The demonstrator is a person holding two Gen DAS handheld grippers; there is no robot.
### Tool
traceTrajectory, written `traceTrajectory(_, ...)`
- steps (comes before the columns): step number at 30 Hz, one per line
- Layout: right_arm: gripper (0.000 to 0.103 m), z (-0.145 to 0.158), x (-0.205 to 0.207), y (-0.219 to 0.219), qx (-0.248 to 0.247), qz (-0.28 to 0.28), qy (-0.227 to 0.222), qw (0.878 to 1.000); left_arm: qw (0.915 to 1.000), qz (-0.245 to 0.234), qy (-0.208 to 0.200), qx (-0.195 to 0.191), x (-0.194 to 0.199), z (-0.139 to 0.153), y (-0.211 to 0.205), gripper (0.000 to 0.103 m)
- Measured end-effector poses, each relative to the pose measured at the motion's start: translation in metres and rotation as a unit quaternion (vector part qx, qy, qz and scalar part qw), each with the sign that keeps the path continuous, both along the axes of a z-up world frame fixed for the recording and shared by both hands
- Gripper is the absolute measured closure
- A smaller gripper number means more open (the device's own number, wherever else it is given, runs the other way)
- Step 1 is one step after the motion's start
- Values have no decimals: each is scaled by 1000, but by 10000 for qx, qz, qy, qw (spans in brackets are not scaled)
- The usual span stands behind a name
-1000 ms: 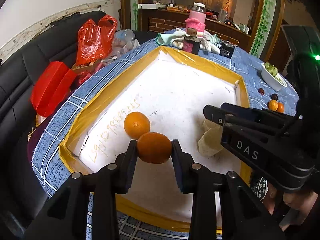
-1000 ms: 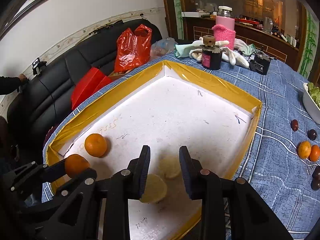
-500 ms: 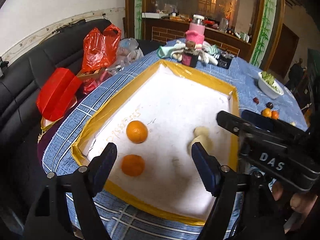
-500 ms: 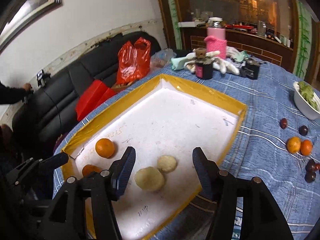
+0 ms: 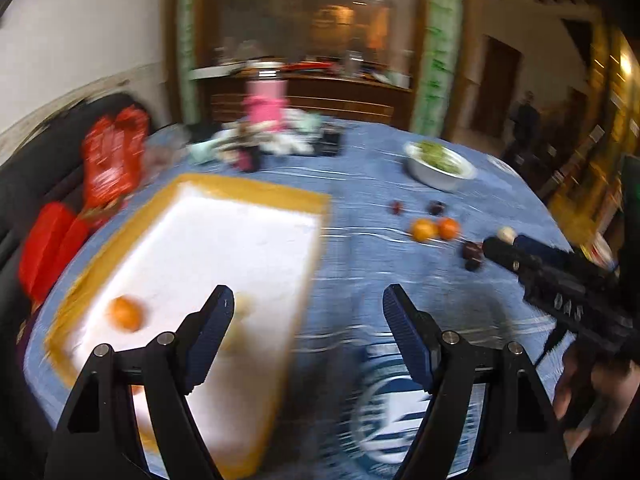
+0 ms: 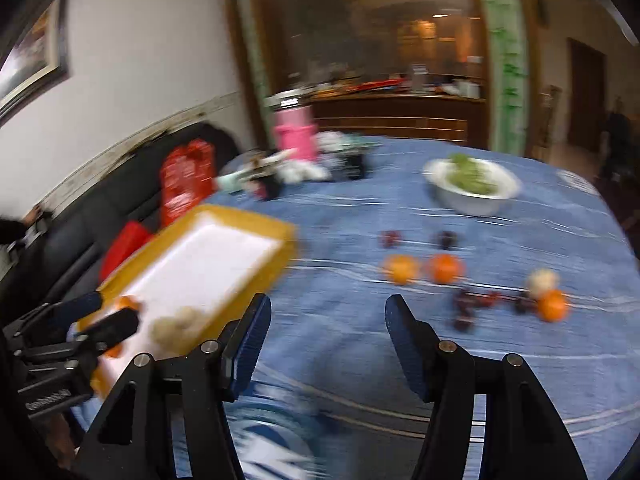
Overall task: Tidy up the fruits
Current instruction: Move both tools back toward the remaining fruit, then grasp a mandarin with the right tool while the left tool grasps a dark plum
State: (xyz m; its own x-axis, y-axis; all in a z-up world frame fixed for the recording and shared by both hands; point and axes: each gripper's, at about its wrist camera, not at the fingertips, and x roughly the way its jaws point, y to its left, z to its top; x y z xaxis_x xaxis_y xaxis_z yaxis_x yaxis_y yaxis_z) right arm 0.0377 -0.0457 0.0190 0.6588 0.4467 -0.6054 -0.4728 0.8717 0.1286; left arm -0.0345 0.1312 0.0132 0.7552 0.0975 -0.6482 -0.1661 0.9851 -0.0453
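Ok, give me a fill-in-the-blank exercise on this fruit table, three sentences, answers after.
1. The green produce sits in a ____ bowl on the blue tablecloth.
2. The white tray has a ____ rim.
3. Nothing is between the jaws of the left gripper or the right gripper; both are ____.

Missing words: white; yellow; open
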Motion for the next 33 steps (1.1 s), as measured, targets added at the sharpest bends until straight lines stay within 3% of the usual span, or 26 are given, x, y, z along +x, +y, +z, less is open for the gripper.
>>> traceTrajectory(5, 41, -13, 33, -91, -70, -938, 109, 9955, 9956, -928, -27, 141, 40, -11, -67, 26)
traceTrajectory(10, 41, -30, 67, -148, -283, -1413, 300, 9891, 9912, -1306, 162, 147, 83, -27, -111, 26)
traceTrajectory(17, 43, -49, 100, -160, -531, -1144, 431, 9911, 9898, -1339, 479, 24, 122, -50, -134, 27)
traceTrajectory(19, 49, -55, 106, -160, -593, -1131, 476, 9907, 9890, -1368, 556, -15, 132, -57, -138, 27)
traceTrajectory(25, 54, -68, 122, -156, -689, -1038, 613, 9903, 9872, -1402, 747, -116, 147, -72, -143, 27)
traceTrajectory(33, 61, -77, 133, -150, -703, -966, 702, 9903, 9846, -1514, 862, -141, 155, -82, -156, 45)
